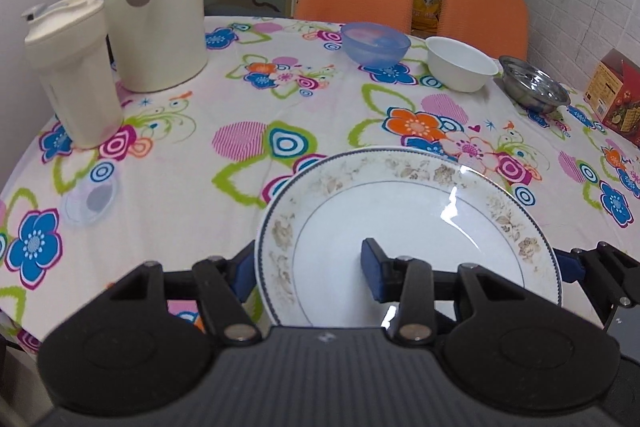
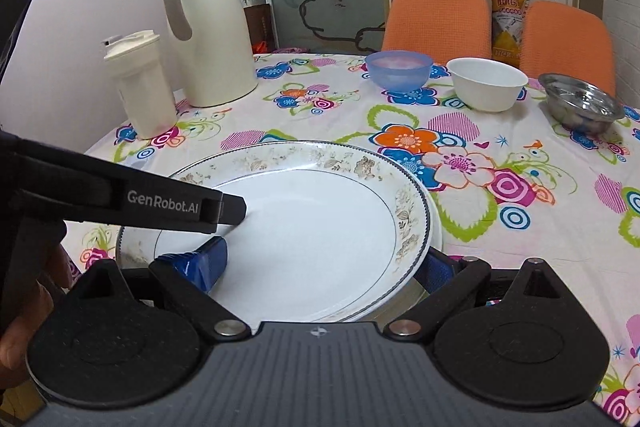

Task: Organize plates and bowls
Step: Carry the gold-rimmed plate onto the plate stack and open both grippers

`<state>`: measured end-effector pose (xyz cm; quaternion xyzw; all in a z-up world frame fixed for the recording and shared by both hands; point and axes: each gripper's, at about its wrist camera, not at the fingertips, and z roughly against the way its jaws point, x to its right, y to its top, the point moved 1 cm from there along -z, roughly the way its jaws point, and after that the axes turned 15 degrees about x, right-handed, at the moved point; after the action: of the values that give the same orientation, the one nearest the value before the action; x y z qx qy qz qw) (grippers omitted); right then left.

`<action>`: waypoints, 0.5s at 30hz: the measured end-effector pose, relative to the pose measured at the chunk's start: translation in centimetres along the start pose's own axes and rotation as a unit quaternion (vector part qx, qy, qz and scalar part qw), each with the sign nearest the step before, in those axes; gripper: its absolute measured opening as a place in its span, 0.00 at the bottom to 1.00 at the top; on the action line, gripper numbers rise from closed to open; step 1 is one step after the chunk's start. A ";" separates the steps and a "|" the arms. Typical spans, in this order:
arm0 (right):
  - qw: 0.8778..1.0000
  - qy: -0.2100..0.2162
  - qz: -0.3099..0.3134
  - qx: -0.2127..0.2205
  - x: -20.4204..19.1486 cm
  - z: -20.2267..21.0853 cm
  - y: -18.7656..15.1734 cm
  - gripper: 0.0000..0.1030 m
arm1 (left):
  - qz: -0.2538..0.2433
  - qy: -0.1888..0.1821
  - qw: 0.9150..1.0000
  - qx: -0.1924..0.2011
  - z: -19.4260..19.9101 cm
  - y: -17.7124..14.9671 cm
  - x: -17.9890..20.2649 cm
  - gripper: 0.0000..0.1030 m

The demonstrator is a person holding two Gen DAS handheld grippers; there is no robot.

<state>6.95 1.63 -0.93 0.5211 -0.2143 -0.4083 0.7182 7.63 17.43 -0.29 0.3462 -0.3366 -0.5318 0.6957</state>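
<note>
Both grippers pinched the plate (image 2: 312, 227) at the table's near edge, probably sharing its weight: the left gripper (image 1: 308, 271) clamped its left rim, the right gripper (image 2: 320, 267) its right rim. Three bowls (image 2: 486, 83) waited behind.

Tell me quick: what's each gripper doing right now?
Left gripper: one finger on each side of the plate rim; cannot tell whether it is pinching.
Right gripper: one finger on each side of the same plate's rim; grip unclear.

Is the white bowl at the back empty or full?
Empty: the white bowl stands upright, and the inside visible from both views is bare white.
</note>
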 end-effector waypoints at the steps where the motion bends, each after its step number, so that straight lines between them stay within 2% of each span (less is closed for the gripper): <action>1: 1.000 0.002 0.003 -0.002 -0.2 -0.1 -0.1 0.83 | 0.007 -0.004 1.000 0.001 -0.1 -0.2 -0.3 0.41; 4: 1.000 -0.004 0.003 0.004 -0.2 0.2 -0.1 0.82 | 0.026 -0.029 0.999 0.000 -0.1 -0.3 -0.9 0.46; 5: 1.000 -0.005 -0.003 0.005 -0.1 0.3 0.0 0.82 | 0.031 -0.036 0.999 0.005 0.0 -0.3 -1.1 0.53; 7: 1.000 -0.012 -0.011 0.013 0.2 0.5 0.3 0.82 | 0.029 -0.040 0.999 0.021 0.6 0.1 -1.1 0.56; 9: 1.000 -0.022 0.000 0.017 0.1 0.6 0.4 0.83 | 0.020 -0.035 0.998 0.043 1.2 0.6 -1.0 0.66; 12: 0.999 -0.030 0.031 0.009 -0.3 0.2 0.3 0.83 | 0.018 -0.034 0.998 0.054 1.6 1.3 -1.0 0.67; 15: 0.999 -0.024 0.020 0.011 0.1 0.4 0.3 0.83 | 0.020 -0.037 0.998 0.053 1.6 1.5 -1.0 0.68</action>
<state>6.78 1.36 -0.51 0.5145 -0.2468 -0.4037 0.7151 6.89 18.48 1.73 0.3563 -0.3969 -0.5114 0.6738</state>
